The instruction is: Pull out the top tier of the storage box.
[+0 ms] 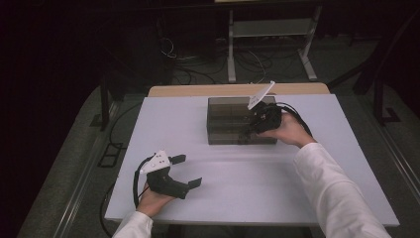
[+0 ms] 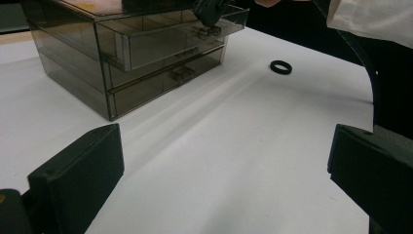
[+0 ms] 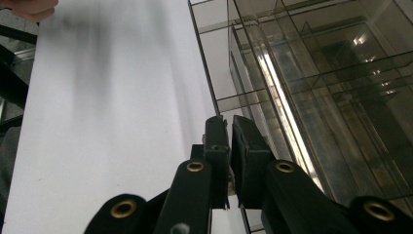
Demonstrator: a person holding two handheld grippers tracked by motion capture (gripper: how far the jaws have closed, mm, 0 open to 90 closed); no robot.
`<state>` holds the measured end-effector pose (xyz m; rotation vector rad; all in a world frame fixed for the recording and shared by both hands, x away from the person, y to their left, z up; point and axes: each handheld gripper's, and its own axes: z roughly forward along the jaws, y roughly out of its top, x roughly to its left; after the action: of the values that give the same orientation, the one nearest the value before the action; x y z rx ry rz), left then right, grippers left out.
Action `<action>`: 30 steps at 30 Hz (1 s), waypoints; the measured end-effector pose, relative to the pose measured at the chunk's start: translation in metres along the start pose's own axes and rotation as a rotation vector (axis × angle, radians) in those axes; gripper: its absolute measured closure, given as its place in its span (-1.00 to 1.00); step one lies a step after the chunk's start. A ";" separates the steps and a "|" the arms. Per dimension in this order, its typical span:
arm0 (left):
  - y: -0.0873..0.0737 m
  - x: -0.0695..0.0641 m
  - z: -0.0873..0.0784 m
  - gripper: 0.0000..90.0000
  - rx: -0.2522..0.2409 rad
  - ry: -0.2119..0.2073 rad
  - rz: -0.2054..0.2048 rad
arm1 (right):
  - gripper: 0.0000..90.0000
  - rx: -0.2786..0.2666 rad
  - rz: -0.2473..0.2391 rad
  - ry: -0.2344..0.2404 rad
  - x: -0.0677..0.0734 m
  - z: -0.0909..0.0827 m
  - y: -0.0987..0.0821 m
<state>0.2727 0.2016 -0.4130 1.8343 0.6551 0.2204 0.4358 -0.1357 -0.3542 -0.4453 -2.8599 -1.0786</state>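
While clamping drawer handle (image 2: 210, 32), right gripper (image 3: 229, 131) tilts.

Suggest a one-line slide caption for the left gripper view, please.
Past open left jaws, the right gripper pinches the top drawer handle of a smoked drawer box; a black ring lies nearby.

White table (image 1: 237, 173): drawer box (image 1: 233, 121), black ring (image 2: 281, 67)

Drawer unit (image 1: 233, 121): smoked, see-through plastic box, two drawers stacked, standing upright toward the far middle of the white surface (image 1: 247, 183). Top drawer (image 2: 165, 41): pulled partly out of the body, front projecting past the lower one; small clear handle (image 2: 210, 32) on its front, clamped between the jaws of the right tool (image 3: 229, 127). Lower drawer (image 2: 165, 83): pushed in flush, its own handle free.
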 end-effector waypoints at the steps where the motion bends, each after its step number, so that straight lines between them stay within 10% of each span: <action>1: 0.000 0.000 0.000 -1.00 0.000 0.000 0.000 | 0.87 0.000 0.000 0.000 0.000 0.000 0.000; 30: 0.000 -0.001 0.001 -1.00 -0.001 -0.004 -0.004 | 0.86 -0.014 0.011 0.038 0.015 0.001 -0.010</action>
<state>0.2721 0.2005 -0.4131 1.8322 0.6555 0.2144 0.4187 -0.1378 -0.3591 -0.4367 -2.8155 -1.0938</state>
